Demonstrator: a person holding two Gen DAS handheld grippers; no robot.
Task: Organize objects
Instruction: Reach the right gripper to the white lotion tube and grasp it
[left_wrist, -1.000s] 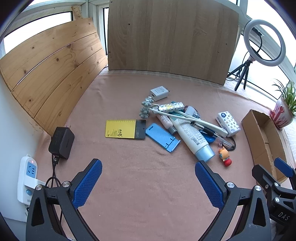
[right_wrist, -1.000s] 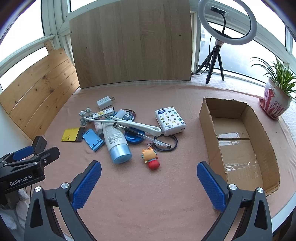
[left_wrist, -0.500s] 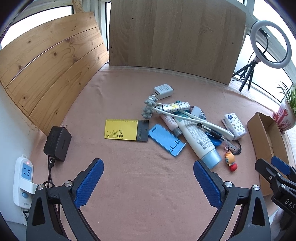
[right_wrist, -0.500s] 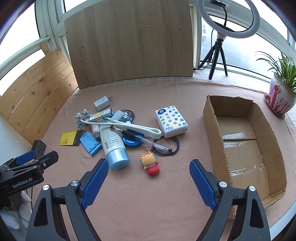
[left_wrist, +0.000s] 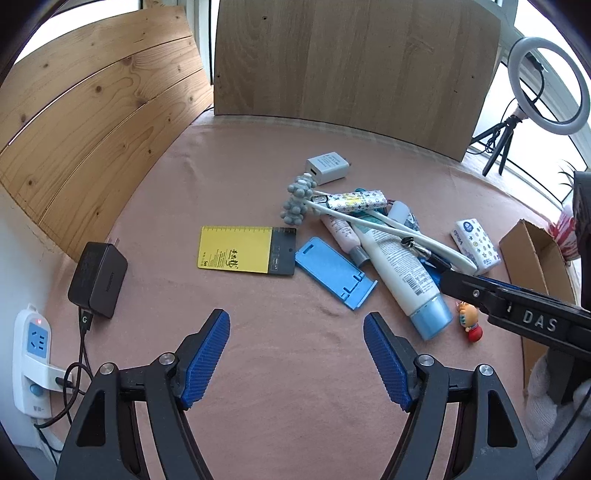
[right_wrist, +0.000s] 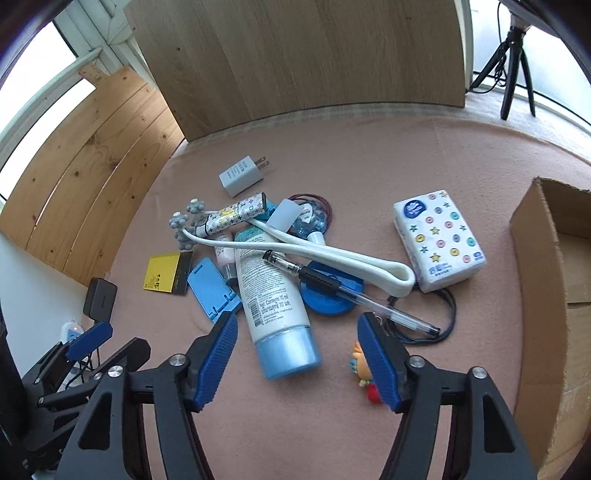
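Evidently nothing is sorted yet. Ahead of the left tool, whose jaws are closing on nothing, the yellow card and blue stand lie on the desk. The right tool, also closing and empty, is poised over the cream tube; to its right the cardboard box appears unfilled.

Pen lies across tube; box perhaps right.
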